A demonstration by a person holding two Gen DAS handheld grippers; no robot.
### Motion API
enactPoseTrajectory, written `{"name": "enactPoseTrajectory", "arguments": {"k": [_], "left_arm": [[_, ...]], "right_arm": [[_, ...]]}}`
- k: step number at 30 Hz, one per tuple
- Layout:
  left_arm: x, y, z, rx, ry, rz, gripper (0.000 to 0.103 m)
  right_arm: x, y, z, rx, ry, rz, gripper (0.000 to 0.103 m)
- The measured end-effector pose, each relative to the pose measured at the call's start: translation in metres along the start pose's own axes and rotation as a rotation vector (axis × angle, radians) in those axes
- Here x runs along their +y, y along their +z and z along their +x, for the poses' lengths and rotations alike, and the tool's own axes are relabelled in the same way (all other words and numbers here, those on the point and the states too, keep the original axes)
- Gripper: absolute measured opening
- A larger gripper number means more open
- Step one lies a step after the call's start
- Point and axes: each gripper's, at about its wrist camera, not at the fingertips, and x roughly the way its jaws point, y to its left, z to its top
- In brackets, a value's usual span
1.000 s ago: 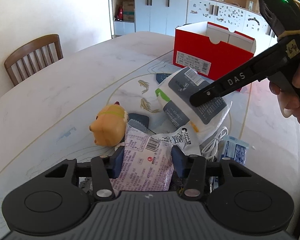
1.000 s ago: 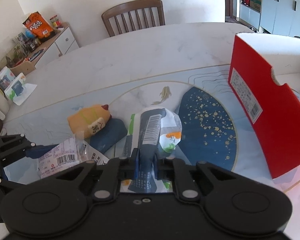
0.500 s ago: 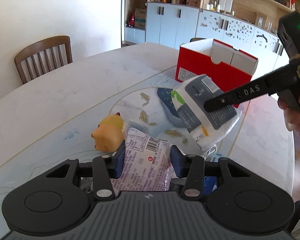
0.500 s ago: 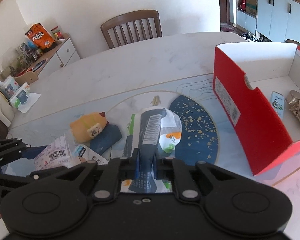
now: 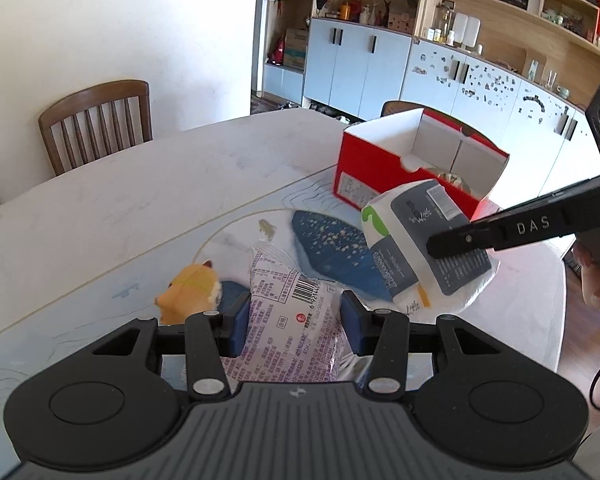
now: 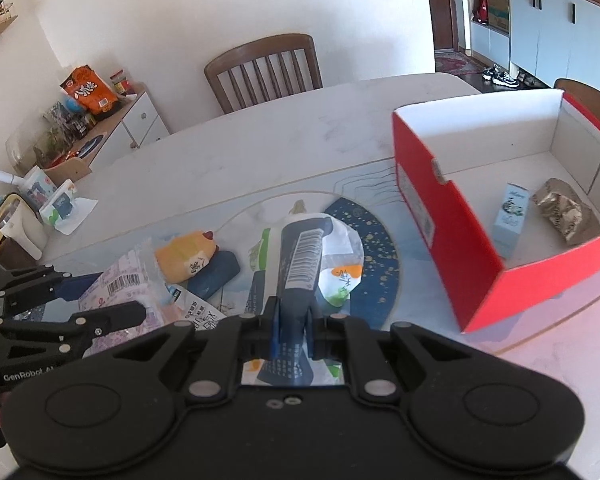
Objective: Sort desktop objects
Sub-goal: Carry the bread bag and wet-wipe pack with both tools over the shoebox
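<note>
My left gripper (image 5: 292, 326) is shut on a purple-printed snack packet (image 5: 290, 320) and holds it above the table; it also shows in the right wrist view (image 6: 128, 292). My right gripper (image 6: 294, 328) is shut on a white and dark-blue tissue pack (image 6: 306, 264), lifted above the table; the pack shows in the left wrist view (image 5: 420, 248). An open red box (image 6: 440, 216) stands to the right, also seen in the left wrist view (image 5: 380, 168). It holds a small light-blue carton (image 6: 510, 216) and a crumpled brown packet (image 6: 562, 210).
An orange plush toy (image 6: 188, 254) lies on the table beside a dark-blue object (image 6: 216, 276) and a white packet (image 6: 198, 314). A wooden chair (image 6: 264, 68) stands at the far side. A cabinet with snacks (image 6: 88, 116) is at the left.
Both grippers have risen with their packs. The tissue pack has moved closer to the red box, whose inside has come into the right wrist view.
</note>
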Motion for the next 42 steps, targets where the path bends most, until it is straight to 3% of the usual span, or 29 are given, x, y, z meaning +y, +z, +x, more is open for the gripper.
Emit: {"name": "enactPoseTrajectory", "arguments": {"k": [19, 42], "left_arm": [[-0.086, 0.064, 0.011, -0.061, -0.029, 0.041, 0.045], [-0.185, 0.142, 0.094, -0.073, -0.068, 0.097, 0.045]], "right_arm": [[-0.061, 0.028, -0.064, -0.099, 0.036, -0.012, 0.011], [-0.183, 0.066, -0.075, -0.116, -0.007, 0.026, 0.011]]}}
